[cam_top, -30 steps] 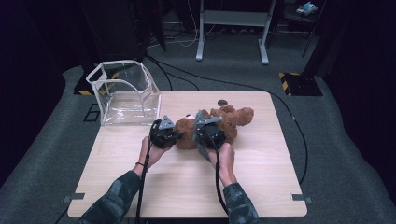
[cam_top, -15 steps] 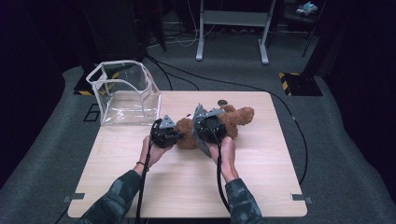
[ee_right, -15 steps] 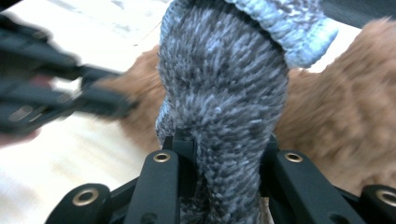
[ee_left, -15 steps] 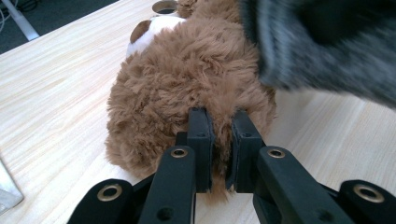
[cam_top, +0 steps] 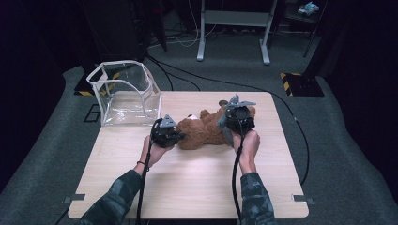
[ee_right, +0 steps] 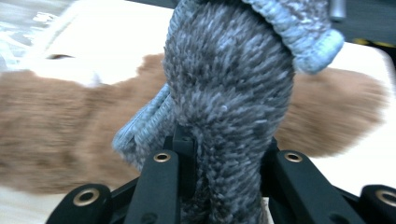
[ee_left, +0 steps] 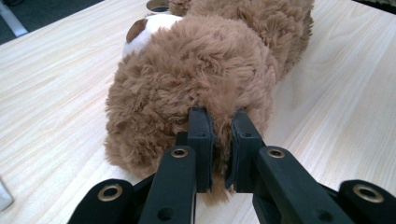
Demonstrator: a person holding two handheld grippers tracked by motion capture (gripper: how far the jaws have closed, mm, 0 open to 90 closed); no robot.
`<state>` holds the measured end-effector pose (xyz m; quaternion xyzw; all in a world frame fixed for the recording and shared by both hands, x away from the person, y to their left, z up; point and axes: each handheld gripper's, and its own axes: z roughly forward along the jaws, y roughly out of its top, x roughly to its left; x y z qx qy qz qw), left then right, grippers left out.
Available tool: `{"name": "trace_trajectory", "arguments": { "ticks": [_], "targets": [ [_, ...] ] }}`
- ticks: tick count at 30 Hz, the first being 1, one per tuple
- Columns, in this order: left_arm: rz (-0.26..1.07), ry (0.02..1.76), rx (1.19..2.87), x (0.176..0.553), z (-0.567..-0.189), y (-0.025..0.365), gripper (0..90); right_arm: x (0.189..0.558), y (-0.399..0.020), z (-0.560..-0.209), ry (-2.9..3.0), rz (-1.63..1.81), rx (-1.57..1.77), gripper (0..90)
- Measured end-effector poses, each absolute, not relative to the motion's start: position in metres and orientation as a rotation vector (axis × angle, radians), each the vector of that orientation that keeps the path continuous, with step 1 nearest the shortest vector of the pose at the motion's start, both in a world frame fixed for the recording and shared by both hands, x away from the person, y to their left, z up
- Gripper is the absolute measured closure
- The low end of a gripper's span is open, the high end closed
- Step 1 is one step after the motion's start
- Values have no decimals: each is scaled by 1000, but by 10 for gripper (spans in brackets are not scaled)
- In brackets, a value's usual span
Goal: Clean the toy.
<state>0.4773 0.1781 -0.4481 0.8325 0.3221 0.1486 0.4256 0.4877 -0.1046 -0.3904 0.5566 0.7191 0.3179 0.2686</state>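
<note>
A brown plush teddy bear [cam_top: 206,131] is lying on its side at the middle of a pale wooden table [cam_top: 187,187], stretching from left to right, as a person in camouflage-patterned sleeves is working on it with a hand-held gripper in each hand. The left gripper [cam_top: 174,137] is sitting low at the bear's left end, and in the left gripper view [ee_left: 219,140] its two black jaws are pinching a tuft of the toy's brown fur [ee_left: 205,79], the pads nearly together with pile caught between them. The white muzzle and a dark ear of the bear [ee_left: 154,23] are showing at the far side of that view. The right gripper [cam_top: 230,129] is hovering over the bear's right end, above the table, with its grey three-cornered plate facing up. In the right gripper view [ee_right: 219,158] its jaws are clamping a grey knitted garment [ee_right: 229,84], whose ribbed edge [ee_right: 299,32] is curling over at the top; the bear's brown body [ee_right: 56,135] is lying blurred behind it. A clear plastic bin [cam_top: 124,93] is standing at the far left corner of the table, well apart from the toy. Black cables are trailing from both grippers toward the near edge of the table, and others are running across the dark grey floor beyond it
</note>
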Motion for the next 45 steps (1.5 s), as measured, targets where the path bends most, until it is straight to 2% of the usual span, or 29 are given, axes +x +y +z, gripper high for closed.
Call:
{"name": "trace_trajectory", "arguments": {
  "ticks": [5,11,17,23,27,32,35,38,45],
  "targets": [
    [364,805,2079,479,-448,178,813,477,-110,-389,1949,897,1482,713],
    [353,815,2069,479,-449,178,809,456,-73,-376,2067,1023,1320,712],
    [345,816,2073,480,-449,179,808,468,-44,-385,2155,966,1290,711],
    [336,809,2073,481,-449,180,807,484,-73,-404,2065,885,1405,713],
    [330,827,2072,481,-449,179,808,467,-80,-400,2030,889,1390,712],
    [325,843,2066,483,-447,178,809,447,-65,-398,2099,988,1297,712],
    [315,857,2061,483,-446,177,811,437,-34,-407,2204,1048,1217,711],
    [312,870,2051,483,-444,175,814,443,-15,-424,2246,1024,1208,711],
    [302,895,2034,485,-445,177,822,455,-18,-474,2304,936,1314,712]
  ]
}}
